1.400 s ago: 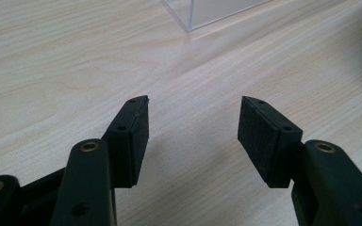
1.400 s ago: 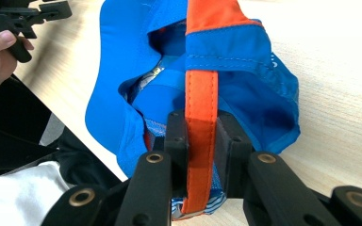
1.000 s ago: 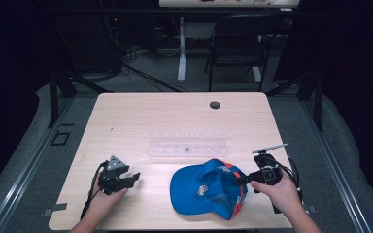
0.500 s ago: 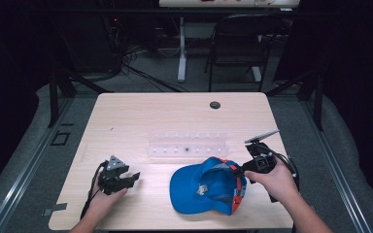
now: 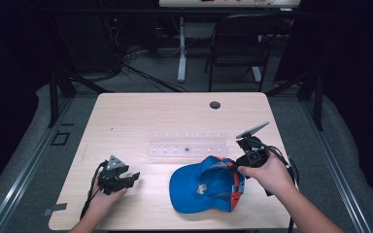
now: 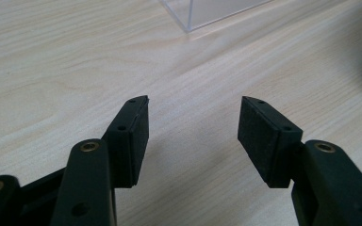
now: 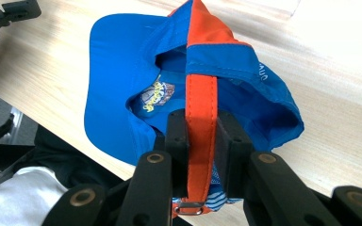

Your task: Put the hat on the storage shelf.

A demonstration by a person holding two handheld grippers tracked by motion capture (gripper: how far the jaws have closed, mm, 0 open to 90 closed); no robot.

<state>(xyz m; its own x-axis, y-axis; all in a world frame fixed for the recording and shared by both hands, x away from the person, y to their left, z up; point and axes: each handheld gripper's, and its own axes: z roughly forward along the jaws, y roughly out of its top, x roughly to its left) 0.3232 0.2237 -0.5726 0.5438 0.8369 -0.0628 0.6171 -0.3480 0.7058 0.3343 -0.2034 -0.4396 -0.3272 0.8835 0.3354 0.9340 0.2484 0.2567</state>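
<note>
A blue cap [image 5: 201, 187] with orange trim lies at the front middle of the wooden table [image 5: 141, 116], its brim pointing left. My right gripper [image 5: 236, 167] is shut on the cap's orange back strap [image 7: 201, 117] and lifts that edge off the table; the cap's rear hangs from the jaws while the brim [image 7: 108, 84] rests low. My left gripper [image 5: 132, 178] lies on the table at the front left, its jaws open with nothing between the pads [image 6: 139, 136], pointing right toward the cap.
A clear plastic rack [image 5: 189, 148] lies across the middle of the table behind the cap; its corner [image 6: 202, 14] shows ahead of the left gripper. A dark round hole [image 5: 215, 105] sits near the far edge. A chair and table legs stand beyond.
My right gripper has risen and moved back with the cap's strap, pulling the rear of the cap up. The left gripper has stayed where it was.
</note>
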